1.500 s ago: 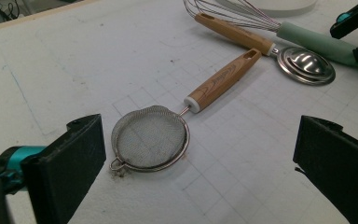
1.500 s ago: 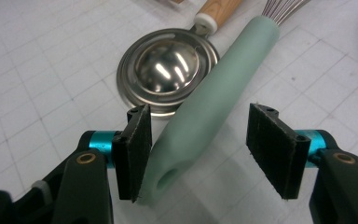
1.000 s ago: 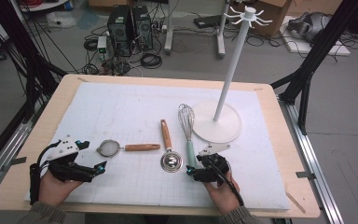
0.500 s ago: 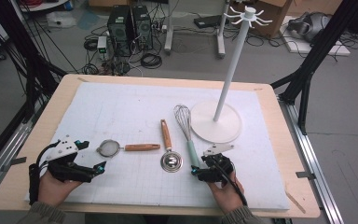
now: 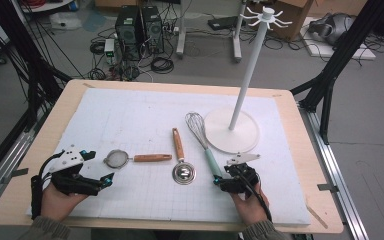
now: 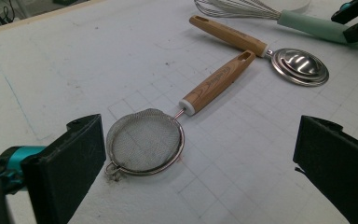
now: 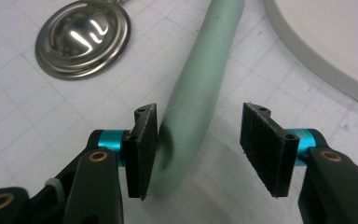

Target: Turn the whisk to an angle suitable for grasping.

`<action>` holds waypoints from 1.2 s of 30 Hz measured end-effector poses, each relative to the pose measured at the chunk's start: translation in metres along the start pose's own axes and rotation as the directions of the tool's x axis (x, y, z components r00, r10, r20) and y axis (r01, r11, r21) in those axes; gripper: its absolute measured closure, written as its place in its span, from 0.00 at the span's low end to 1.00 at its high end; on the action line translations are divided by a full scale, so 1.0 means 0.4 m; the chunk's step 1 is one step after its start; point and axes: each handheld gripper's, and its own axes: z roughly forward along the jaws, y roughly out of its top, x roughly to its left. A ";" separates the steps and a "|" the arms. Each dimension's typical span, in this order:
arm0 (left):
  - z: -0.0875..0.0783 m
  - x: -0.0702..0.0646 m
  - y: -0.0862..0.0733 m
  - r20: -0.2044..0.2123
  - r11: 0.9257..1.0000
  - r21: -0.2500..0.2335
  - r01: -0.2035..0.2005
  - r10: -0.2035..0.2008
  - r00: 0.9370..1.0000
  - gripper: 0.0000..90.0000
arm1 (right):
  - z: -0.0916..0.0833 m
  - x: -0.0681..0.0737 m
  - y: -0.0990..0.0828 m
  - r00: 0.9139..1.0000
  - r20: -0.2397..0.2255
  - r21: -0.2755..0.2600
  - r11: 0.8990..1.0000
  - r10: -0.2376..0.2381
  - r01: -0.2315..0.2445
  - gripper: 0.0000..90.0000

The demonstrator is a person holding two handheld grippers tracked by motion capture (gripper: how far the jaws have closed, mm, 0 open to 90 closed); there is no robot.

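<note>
- Nearest the camera in the high view, two forearms come in from the bottom edge, each hand wrapped around a gripper.
- The right gripper (image 5: 220, 181) is parked at the butt end of the whisk (image 5: 203, 141), low on the white mat (image 5: 130, 115). In the right gripper view (image 7: 196, 135) the mint-green handle (image 7: 200, 74) is seen lying between the jaws: one pad is right up against it, maybe just touching, while a clear gap is left at the other pad. So the jaws have just been closing around the handle, but it isn't clamped yet, call it still open.
- The left gripper (image 5: 106, 176) is held at the near left of the mat, jaws spread wide with nothing pinched. In its own view (image 6: 196, 168) the small mesh strainer (image 6: 144, 141) is seen just ahead, near one jaw, wooden handle pointing away.
- A bit further in, a metal measuring scoop (image 5: 184, 173) with a wooden handle is laid between the strainer (image 5: 116, 159) and the whisk, apart from both.
- The whisk's wire head is pointed away from the person, ending just beside the round base of the white hook stand (image 5: 231, 131).
- The stand's pole is upright, topped with a ring of hooks.
- Past the wooden table (image 5: 300, 150), computer towers (image 5: 140, 27) and loose cables can be made out on the floor.
</note>
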 end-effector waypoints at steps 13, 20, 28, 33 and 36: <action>0.000 0.000 0.000 0.000 1.000 0.000 0.000 0.000 1.000 0.03 | -0.029 -0.062 -0.023 0.998 0.045 -0.013 0.999 0.032 -0.031 0.54; -0.001 -0.001 0.000 -0.002 1.000 -0.003 -0.001 0.001 1.000 0.03 | -0.038 -0.079 -0.028 0.998 0.055 -0.019 0.999 0.043 -0.042 0.54; 0.000 -0.002 0.000 -0.001 1.000 -0.004 -0.003 0.003 1.000 0.03 | -0.045 -0.098 -0.036 0.996 0.066 -0.024 0.998 0.056 -0.055 0.54; -0.001 -0.001 0.000 -0.003 1.000 -0.004 -0.002 0.002 1.000 0.03 | -0.048 -0.109 -0.039 0.996 0.069 -0.033 0.998 0.058 -0.056 0.54; -0.001 -0.001 -0.001 -0.001 1.000 -0.004 -0.002 0.002 1.000 0.03 | -0.048 -0.113 -0.039 0.996 0.071 -0.036 0.998 0.049 -0.046 0.54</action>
